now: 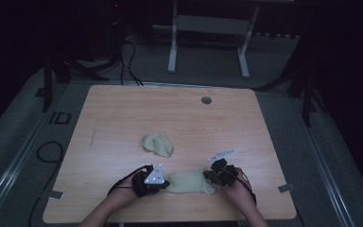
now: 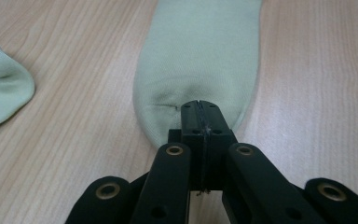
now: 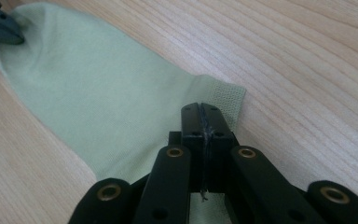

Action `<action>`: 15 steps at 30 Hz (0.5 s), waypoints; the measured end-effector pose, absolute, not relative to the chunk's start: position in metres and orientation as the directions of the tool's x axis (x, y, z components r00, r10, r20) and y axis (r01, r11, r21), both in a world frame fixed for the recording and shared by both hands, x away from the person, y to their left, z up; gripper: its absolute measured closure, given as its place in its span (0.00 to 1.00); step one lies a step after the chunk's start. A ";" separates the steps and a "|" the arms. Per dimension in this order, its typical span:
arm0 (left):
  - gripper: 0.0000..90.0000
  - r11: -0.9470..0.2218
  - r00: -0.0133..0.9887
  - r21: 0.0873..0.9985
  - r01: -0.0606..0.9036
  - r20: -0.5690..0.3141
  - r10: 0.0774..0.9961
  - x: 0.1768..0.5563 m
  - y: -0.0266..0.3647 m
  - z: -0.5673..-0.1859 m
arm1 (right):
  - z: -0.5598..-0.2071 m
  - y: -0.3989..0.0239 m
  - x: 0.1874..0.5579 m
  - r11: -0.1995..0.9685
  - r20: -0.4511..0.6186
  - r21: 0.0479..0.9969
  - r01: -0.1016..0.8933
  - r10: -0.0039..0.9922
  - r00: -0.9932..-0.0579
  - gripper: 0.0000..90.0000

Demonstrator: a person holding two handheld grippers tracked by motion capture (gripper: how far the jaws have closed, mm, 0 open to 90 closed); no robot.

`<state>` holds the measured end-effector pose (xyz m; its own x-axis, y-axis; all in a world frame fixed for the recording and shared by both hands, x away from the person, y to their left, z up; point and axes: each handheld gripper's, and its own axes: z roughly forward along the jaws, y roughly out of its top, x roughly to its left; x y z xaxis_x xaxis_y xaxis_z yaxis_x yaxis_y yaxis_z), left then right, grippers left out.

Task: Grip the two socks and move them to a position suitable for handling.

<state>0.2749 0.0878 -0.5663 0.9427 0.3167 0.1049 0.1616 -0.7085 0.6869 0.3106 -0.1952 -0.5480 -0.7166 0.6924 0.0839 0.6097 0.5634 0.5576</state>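
Left tool point(image 2: 199, 108) clamped on sock point(image 2: 198, 56) toe; right tool point(image 3: 200, 112) clamped on cuff; second sock point(image 1: 158, 144) apart.

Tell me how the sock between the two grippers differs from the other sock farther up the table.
The near sock lies stretched out flat; the far sock lies crumpled and folded. The near sock is pinched at each end by the left gripper and right gripper; the far sock lies untouched. Both are pale green.

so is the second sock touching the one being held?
No. In the high view the second sock lies crumpled apart from the held sock, with bare table between them.
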 end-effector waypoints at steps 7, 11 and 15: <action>0.99 -0.712 0.942 0.684 0.159 0.111 0.317 0.282 0.082 -0.566 | -0.548 -0.204 0.313 0.547 0.088 0.563 0.620 0.706 -0.703 0.99; 0.99 -0.716 0.944 0.682 0.151 0.115 0.309 0.285 0.078 -0.565 | -0.548 -0.209 0.312 0.539 0.094 0.563 0.626 0.711 -0.697 0.99; 0.99 -0.718 0.947 0.680 0.148 0.111 0.301 0.290 0.073 -0.565 | -0.548 -0.215 0.313 0.530 0.098 0.564 0.633 0.719 -0.689 0.99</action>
